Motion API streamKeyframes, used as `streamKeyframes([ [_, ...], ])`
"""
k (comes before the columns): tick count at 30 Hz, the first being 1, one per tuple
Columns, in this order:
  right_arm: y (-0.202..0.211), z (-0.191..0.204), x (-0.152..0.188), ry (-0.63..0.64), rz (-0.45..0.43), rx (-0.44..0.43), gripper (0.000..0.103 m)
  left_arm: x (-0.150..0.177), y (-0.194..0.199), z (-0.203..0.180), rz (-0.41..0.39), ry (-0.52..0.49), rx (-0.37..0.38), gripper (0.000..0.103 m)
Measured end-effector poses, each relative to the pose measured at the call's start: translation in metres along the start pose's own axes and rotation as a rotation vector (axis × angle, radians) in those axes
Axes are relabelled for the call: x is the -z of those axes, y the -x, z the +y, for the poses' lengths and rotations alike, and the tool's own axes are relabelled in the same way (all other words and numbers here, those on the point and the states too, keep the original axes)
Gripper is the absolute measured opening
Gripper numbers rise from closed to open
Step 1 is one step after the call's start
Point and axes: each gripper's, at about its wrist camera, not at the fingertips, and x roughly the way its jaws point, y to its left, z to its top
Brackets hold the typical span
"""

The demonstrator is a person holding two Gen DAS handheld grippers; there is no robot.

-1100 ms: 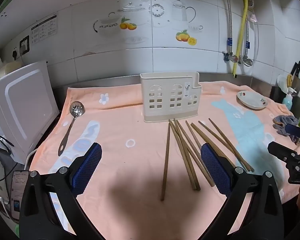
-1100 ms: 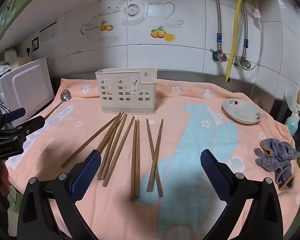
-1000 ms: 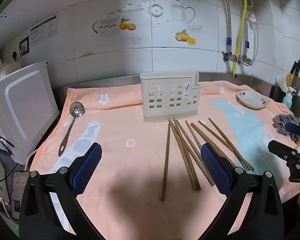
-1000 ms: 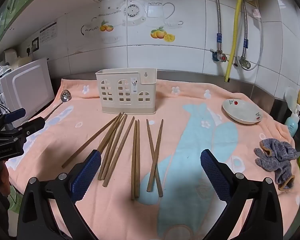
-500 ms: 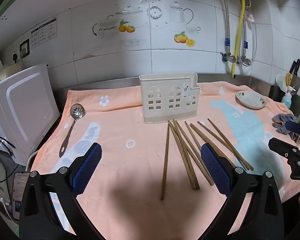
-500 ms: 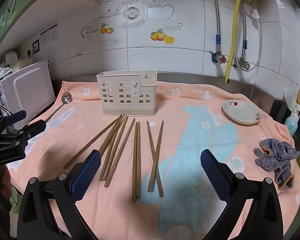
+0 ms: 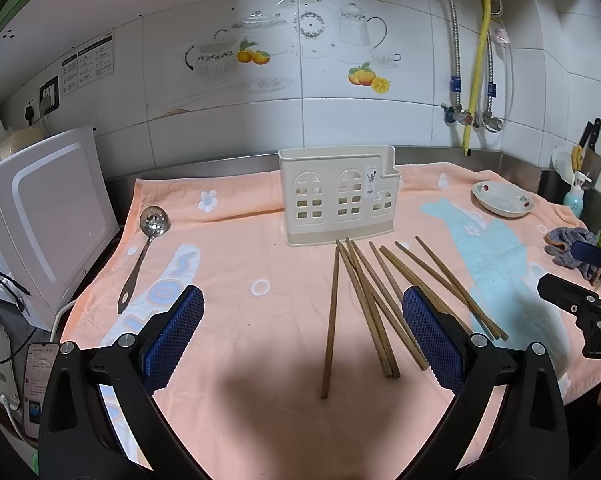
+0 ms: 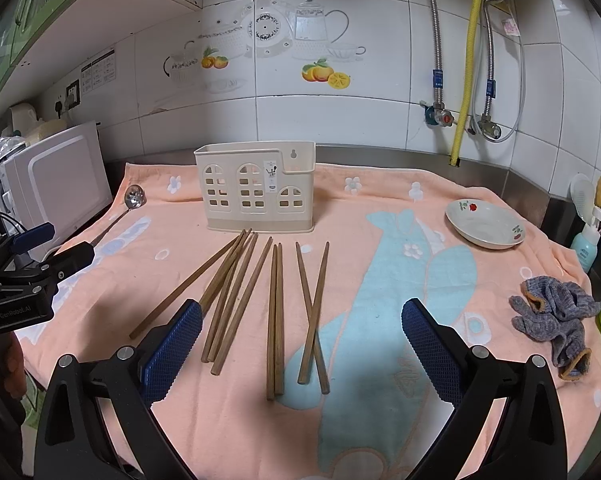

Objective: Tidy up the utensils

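Several brown wooden chopsticks (image 7: 374, 296) lie fanned out on the peach towel in front of a cream utensil holder (image 7: 337, 195) with window cut-outs. They also show in the right wrist view (image 8: 274, 312), below the holder (image 8: 256, 186). A metal slotted spoon (image 7: 142, 254) lies at the left of the towel, and shows in the right wrist view (image 8: 129, 204). My left gripper (image 7: 302, 332) is open and empty, above the near edge of the towel. My right gripper (image 8: 300, 338) is open and empty, over the near ends of the chopsticks.
A white dish (image 8: 485, 224) sits at the right back. A grey rag (image 8: 556, 316) lies at the right edge. A white appliance (image 7: 48, 208) stands left of the towel. A phone (image 7: 38, 368) and cables lie at the lower left. Pipes (image 8: 464, 64) run down the tiled wall.
Both grippers have risen and tilted slightly, so the scene sits a little lower in each view. Nothing on the towel has moved.
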Motion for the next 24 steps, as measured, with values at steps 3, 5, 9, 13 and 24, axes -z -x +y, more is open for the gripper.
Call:
streamKeyframes([
  [3, 0.000, 0.001, 0.000, -0.001, 0.001, -0.004, 0.097, 0.000, -0.001, 0.000, 0.004, 0.000, 0.001, 0.098],
  [5, 0.000, 0.002, 0.000, -0.001, 0.002, -0.006, 0.097, 0.000, -0.002, 0.001, 0.005, 0.001, 0.002, 0.098],
  [9, -0.003, 0.003, 0.001, 0.001, 0.005, -0.010, 0.097, 0.001, -0.003, 0.002, 0.005, 0.002, 0.004, 0.098],
  [13, -0.005, 0.004, 0.001, 0.003, 0.009, -0.013, 0.097, 0.001, -0.005, 0.003, 0.010, 0.006, 0.009, 0.098],
  [24, -0.010, 0.005, 0.002, 0.002, 0.015, -0.018, 0.097, 0.003, -0.010, 0.004, 0.017, 0.014, 0.012, 0.098],
])
